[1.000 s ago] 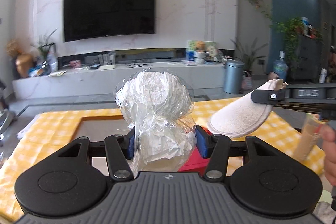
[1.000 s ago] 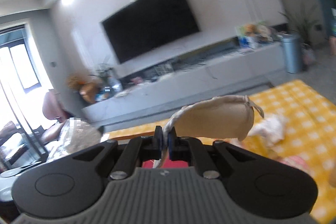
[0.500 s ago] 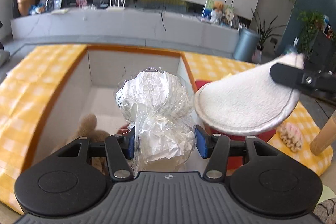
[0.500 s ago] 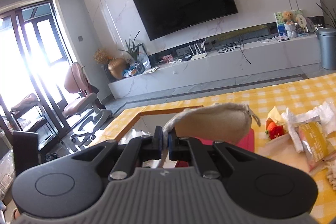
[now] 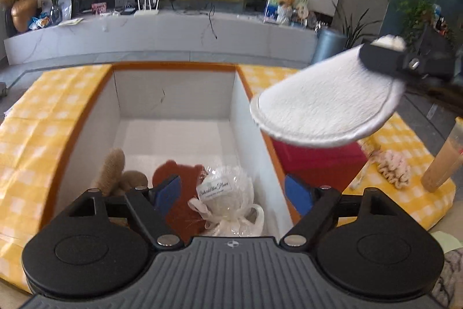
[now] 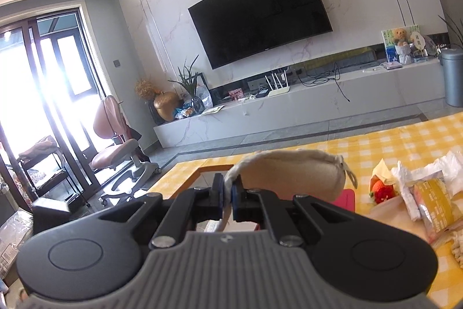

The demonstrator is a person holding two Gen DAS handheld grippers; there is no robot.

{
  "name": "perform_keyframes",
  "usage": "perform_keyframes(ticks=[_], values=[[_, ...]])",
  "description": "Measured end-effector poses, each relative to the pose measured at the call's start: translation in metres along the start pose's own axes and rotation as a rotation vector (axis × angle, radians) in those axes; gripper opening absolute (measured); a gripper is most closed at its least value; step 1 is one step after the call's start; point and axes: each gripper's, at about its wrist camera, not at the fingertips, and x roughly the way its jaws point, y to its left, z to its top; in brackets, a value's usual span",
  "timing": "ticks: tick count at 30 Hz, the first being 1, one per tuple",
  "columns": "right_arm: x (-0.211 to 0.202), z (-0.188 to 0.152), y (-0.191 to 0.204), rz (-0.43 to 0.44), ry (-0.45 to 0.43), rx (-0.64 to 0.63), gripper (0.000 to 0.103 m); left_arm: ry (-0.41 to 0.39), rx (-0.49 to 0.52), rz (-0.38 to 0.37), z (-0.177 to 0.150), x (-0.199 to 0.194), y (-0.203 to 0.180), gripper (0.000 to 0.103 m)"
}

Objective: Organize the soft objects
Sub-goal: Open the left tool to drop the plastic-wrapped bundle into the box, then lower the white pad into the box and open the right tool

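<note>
Two grippers in play. Left gripper (image 5: 233, 191) hangs over the white box (image 5: 173, 94) with the orange rim, its blue pads spread wide apart and nothing between them. Down in the box, right under it, sits the cellophane-wrapped white bundle (image 5: 231, 201) with a little label on it, resting against a reddish-brown plush (image 5: 176, 173). A tan fuzzy toy (image 5: 111, 168) lies just to the left of that, near the box's left wall.

Right gripper (image 6: 228, 194) is pinched tight on the edge of a round cream pad (image 6: 292, 175), which sticks out forward and to the right from the jaws. From the left wrist view the same cream pad (image 5: 324, 106) floats in the air above the box's right wall and a red thing (image 5: 315, 158) beside the box, not touching either.

Yellow checked tablecloth (image 5: 34, 135) is all around the box. Off to the right on it there's a frilly pale pink item (image 5: 393, 167) and a cup of milky brown drink (image 5: 442, 164). Right wrist view also shows a small orange-red crochet thing (image 6: 382, 190) and some plastic packets (image 6: 431, 199) close together.
</note>
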Motion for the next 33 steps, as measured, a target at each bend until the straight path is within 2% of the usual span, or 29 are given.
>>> perform_keyframes(ticks=[2, 4, 6, 9, 14, 16, 24, 26, 30, 33], values=[[0.002, 0.004, 0.007, 0.010, -0.003, -0.002, 0.003, -0.056, -0.006, 0.009, 0.008, -0.019, 0.008, 0.095], [0.006, 0.010, 0.017, 0.034, -0.009, -0.002, 0.003, -0.114, -0.009, 0.056, 0.015, -0.035, 0.015, 0.096], [0.017, 0.015, 0.030, 0.046, -0.002, -0.010, 0.003, -0.144, -0.009, 0.117, 0.024, -0.042, 0.026, 0.096], [0.044, 0.018, 0.052, 0.030, 0.022, -0.031, 0.003, -0.169, -0.038, 0.151, 0.029, -0.048, 0.045, 0.096], [0.104, 0.014, 0.079, -0.057, 0.045, 0.009, 0.003, -0.160, -0.126, 0.171, 0.029, -0.048, 0.076, 0.096], [0.131, 0.013, 0.088, -0.119, 0.067, 0.011, 0.003, -0.156, -0.171, 0.192, 0.028, -0.046, 0.089, 0.096], [0.216, 0.002, 0.095, -0.185, 0.134, 0.131, 0.003, -0.134, -0.276, 0.273, 0.020, -0.044, 0.141, 0.096], [0.231, -0.005, 0.091, -0.202, 0.154, 0.169, 0.003, -0.137, -0.323, 0.243, 0.018, -0.044, 0.151, 0.096], [0.250, -0.025, 0.086, -0.245, 0.223, 0.187, 0.003, -0.142, -0.434, 0.108, 0.014, -0.045, 0.165, 0.095], [0.257, -0.036, 0.082, -0.253, 0.278, 0.218, 0.003, -0.153, -0.454, 0.086, 0.013, -0.047, 0.165, 0.095]])
